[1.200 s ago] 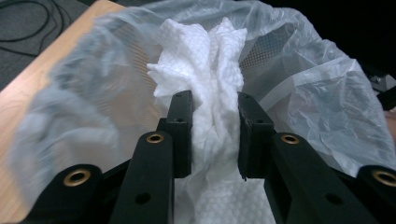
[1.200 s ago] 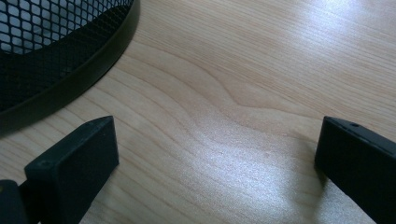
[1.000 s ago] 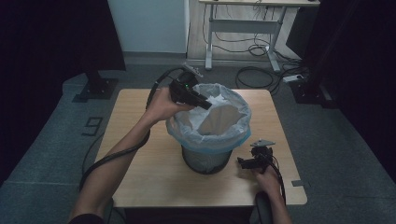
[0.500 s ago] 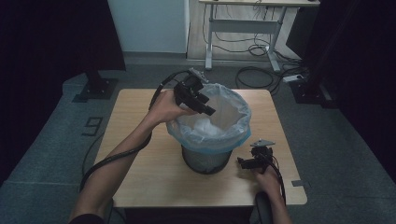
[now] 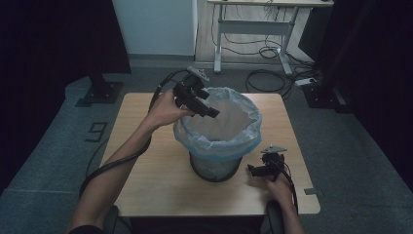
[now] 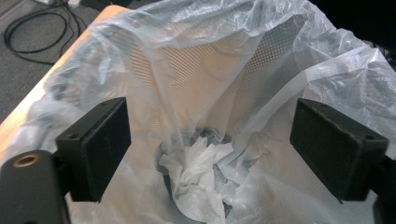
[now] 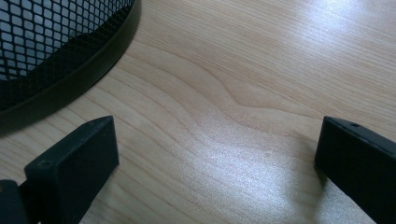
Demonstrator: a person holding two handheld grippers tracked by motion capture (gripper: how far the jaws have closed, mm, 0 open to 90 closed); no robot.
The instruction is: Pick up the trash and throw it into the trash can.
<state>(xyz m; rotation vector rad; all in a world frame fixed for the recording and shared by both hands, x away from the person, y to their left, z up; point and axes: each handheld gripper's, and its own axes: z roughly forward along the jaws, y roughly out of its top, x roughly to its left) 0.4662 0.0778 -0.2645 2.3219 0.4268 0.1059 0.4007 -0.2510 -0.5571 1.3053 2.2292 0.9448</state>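
The wooden table (image 5: 146,185) holds a round black mesh bin (image 5: 214,168) near its middle, and everything here is told from that bin. A thin, see-through plastic bag (image 5: 243,129) lines the bin and folds out over its rim. Down at the bottom of the bin lies a crumpled white paper tissue (image 6: 198,179). The tissue looks very light and soft, so it would squash and not break; I think a gentle pinch on one of its raised folds would be enough to lift it. The bag looks slippery and thin, so it could get grabbed by mistake. The left gripper (image 5: 207,109) hangs over the bin's near-left rim, pointing down into it, with the arm reaching in from the left side. Its jaws have just been opening and now stand wide with nothing between them. The right gripper (image 5: 253,169) rests low on the table just to the right of the bin's foot, its jaws spread apart and empty.
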